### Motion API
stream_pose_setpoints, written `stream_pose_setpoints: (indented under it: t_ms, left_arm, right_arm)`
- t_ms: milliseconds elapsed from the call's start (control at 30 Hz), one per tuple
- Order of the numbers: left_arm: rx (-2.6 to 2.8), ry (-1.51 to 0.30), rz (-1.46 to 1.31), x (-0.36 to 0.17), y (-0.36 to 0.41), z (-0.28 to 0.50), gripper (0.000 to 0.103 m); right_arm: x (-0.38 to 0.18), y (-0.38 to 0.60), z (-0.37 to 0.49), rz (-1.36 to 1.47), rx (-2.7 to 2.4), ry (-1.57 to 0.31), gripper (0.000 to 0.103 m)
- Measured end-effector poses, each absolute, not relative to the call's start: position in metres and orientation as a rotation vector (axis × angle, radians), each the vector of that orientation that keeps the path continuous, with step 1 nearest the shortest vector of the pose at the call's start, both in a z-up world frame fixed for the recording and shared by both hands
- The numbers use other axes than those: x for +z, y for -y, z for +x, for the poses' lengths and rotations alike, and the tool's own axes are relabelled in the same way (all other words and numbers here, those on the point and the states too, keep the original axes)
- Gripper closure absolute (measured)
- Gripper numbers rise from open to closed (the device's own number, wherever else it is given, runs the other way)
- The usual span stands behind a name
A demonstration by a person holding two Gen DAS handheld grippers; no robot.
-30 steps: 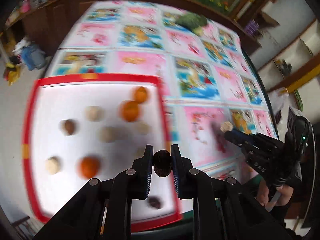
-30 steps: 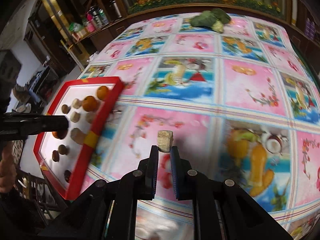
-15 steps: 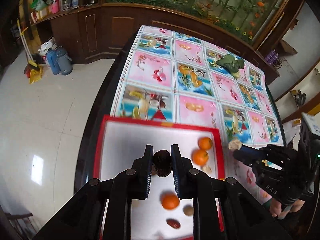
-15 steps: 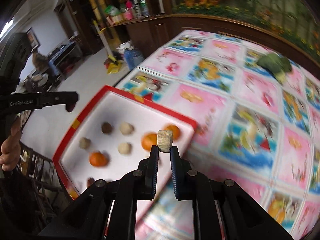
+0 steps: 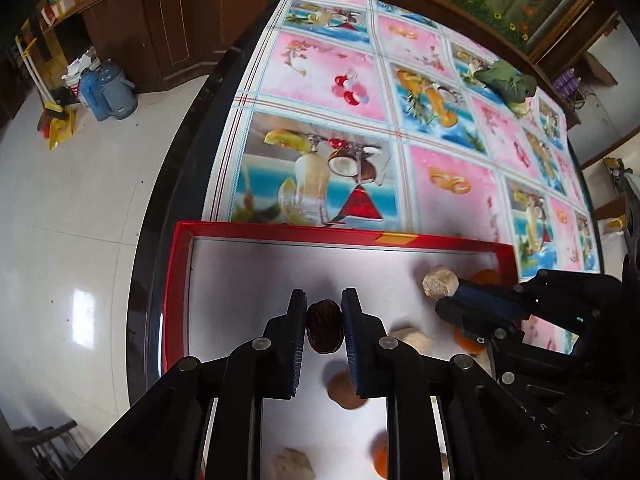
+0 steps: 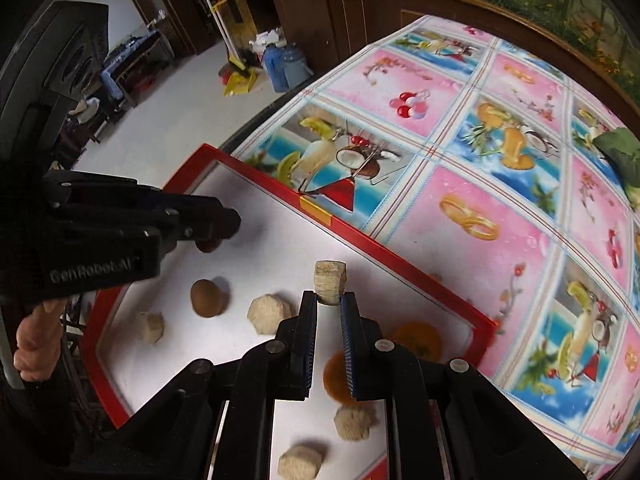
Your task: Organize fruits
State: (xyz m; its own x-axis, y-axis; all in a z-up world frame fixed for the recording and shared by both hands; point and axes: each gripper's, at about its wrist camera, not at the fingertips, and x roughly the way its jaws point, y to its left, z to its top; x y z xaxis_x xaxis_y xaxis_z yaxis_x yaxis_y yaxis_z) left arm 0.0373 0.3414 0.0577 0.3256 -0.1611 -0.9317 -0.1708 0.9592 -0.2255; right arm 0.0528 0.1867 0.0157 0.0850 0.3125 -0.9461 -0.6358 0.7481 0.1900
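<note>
A: How are the pieces held?

B: A dark fruit (image 5: 325,332) is pinched in the left gripper (image 5: 324,334); a pale chunk (image 6: 329,282) is clamped at the tips of the right gripper (image 6: 329,312).

A: Where are they relative to the tray (image 6: 404,264)?

B: Both are carried above its white floor, left gripper nearer the far left corner.

Home dining room: fruit-print tablecloth (image 5: 360,128), wooden cabinets (image 5: 180,28), broom (image 6: 224,32).
</note>
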Motion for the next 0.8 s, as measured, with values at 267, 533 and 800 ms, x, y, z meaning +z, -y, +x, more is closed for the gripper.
stream_pose_setpoints:
  t_ms: [267, 533, 800]
  left_arm:
    - [0.017, -1.262, -0.291, 0.041, -0.335, 0.043, 0.085]
    - [0.056, -1.190, -0.210, 0.069, -0.323, 0.024, 0.066]
    - [0.019, -1.022, -0.126, 0.110, -0.260, -0.078, 0.011]
  right_arm:
    - [0.000, -0.191, 0.057, -0.308, 0.701, -1.326, 0.091]
    - [0.019, -0.177, 0.057, -0.187, 0.727, -1.330, 0.076]
    - [0.076, -0.112, -0.016, -0.152, 0.546, -1.190, 0.033]
